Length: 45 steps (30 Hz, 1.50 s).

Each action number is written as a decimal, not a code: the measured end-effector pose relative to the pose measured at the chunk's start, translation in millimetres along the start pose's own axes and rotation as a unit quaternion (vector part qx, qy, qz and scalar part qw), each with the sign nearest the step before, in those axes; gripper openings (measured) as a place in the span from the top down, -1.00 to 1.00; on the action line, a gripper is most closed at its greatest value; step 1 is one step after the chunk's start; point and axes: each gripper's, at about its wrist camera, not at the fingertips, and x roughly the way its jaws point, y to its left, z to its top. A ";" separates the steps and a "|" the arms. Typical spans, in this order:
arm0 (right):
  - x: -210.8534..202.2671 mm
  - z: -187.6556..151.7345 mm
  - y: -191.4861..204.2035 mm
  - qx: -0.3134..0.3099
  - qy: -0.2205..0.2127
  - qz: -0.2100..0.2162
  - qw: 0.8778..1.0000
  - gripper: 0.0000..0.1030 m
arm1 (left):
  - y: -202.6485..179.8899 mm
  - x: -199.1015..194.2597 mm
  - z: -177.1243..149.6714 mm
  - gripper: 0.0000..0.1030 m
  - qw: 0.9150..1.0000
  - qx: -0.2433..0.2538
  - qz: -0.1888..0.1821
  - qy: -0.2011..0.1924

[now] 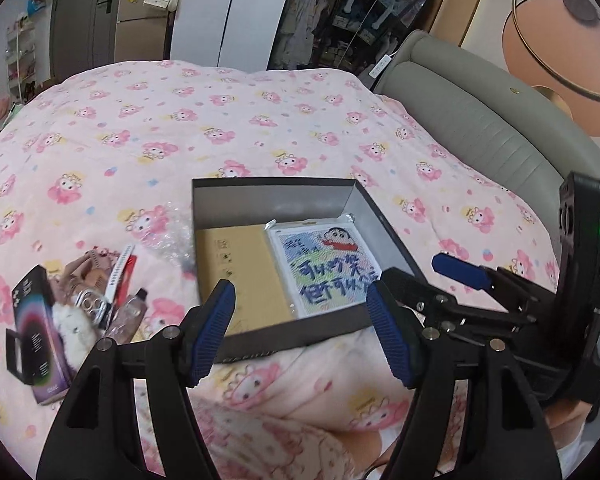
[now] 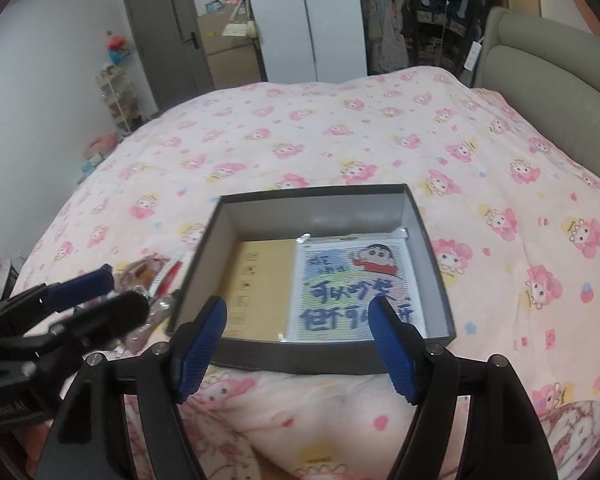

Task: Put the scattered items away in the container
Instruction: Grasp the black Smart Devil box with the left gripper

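Pink cartoon-print bedspread [image 1: 260, 128] covered the bed. At left lay scattered small items [image 1: 80, 300], beside the dark grey cardboard box [image 2: 428, 240], which held a tan envelope [image 2: 260, 288] and a cartoon picture card [image 2: 352, 284]. Left tool [image 1: 300, 316] and right tool [image 2: 300, 328] both hung spread apart, empty.

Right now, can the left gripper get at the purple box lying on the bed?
Probably yes: the left gripper is open and empty, and the purple box lies uncovered at the near edge of the pile, left of the container.

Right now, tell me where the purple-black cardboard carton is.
In the left wrist view the purple-black carton lies on the pink bedspread, far left, beside the scattered pile, left of the grey box.
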 end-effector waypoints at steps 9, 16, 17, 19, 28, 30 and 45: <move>30.3 -17.1 71.7 -0.060 0.043 0.048 0.996 -0.38 | 60.5 -19.7 -37.7 -0.34 0.998 -0.055 0.029 -0.002; 71.8 -18.7 154.8 -0.131 0.092 0.119 0.980 -0.38 | 149.9 -44.4 -68.5 -0.32 0.988 -0.148 0.028 -0.019; 81.0 -18.5 166.6 -0.137 0.106 0.138 0.975 -0.38 | 167.1 -47.4 -74.4 -0.30 0.985 -0.165 0.035 -0.022; 100.4 -17.3 188.4 -0.141 0.136 0.178 0.964 -0.38 | 198.3 -49.6 -85.6 -0.27 0.978 -0.200 0.054 -0.025; 177.3 -18.9 255.8 -0.194 0.218 0.207 0.934 -0.18 | 285.4 -3.3 -135.3 0.08 0.953 -0.294 0.064 0.032; 191.3 -20.6 267.1 -0.208 0.236 0.209 0.926 -0.18 | 296.7 9.0 -140.1 0.08 0.948 -0.305 0.076 0.044; 258.7 -26.5 322.9 -0.279 0.306 0.202 0.887 -0.22 | 365.6 21.2 -161.2 -0.10 0.920 -0.378 0.102 0.033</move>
